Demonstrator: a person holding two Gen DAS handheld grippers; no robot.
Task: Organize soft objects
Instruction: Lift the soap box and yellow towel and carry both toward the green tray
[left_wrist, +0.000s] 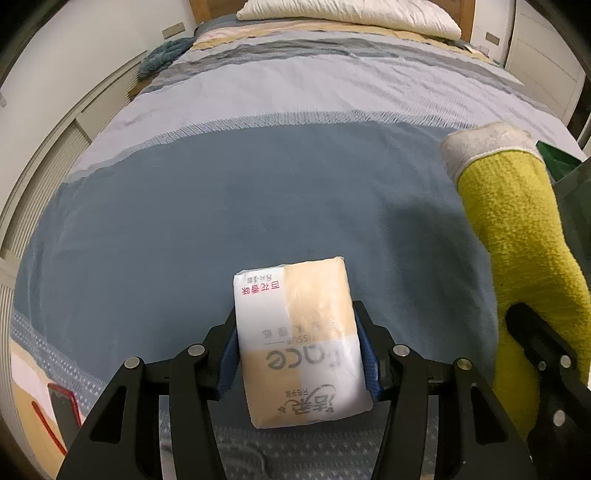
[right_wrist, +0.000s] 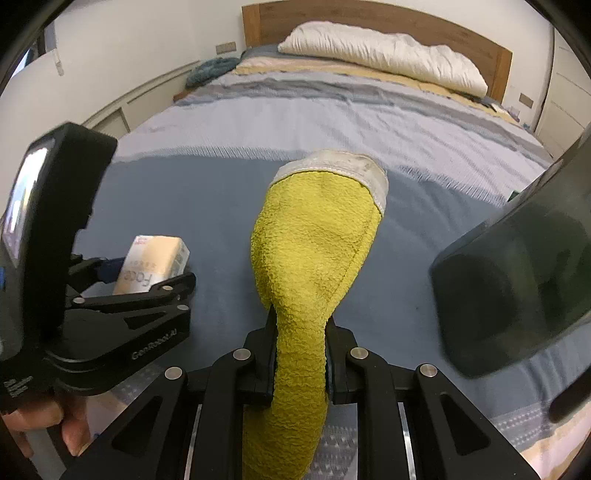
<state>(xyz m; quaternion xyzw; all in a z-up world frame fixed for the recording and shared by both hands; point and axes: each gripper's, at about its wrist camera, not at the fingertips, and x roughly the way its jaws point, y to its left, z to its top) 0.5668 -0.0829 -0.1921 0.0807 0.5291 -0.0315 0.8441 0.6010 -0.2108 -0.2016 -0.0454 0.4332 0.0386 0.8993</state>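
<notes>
One tissue pack (left_wrist: 301, 343) clamped in left gripper (left_wrist: 299, 354), one yellow mitt-like cloth (right_wrist: 314, 258) pinched in right gripper (right_wrist: 300, 354), both held above the bed (left_wrist: 258, 192). Task looks midway: both picked, neither placed. Dark container (right_wrist: 517, 280) at right, blurry, possibly the bin.

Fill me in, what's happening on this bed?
A person is working over a bed with a handheld gripper in each hand. The left gripper is shut on a tissue pack, pads on its two sides, held above the blue cover. The right gripper is shut on a yellow sock, pinched at its narrow part, grey cuff pointing toward the pillow. A dark green container sits close on the right. Neither item has been put down yet.
</notes>
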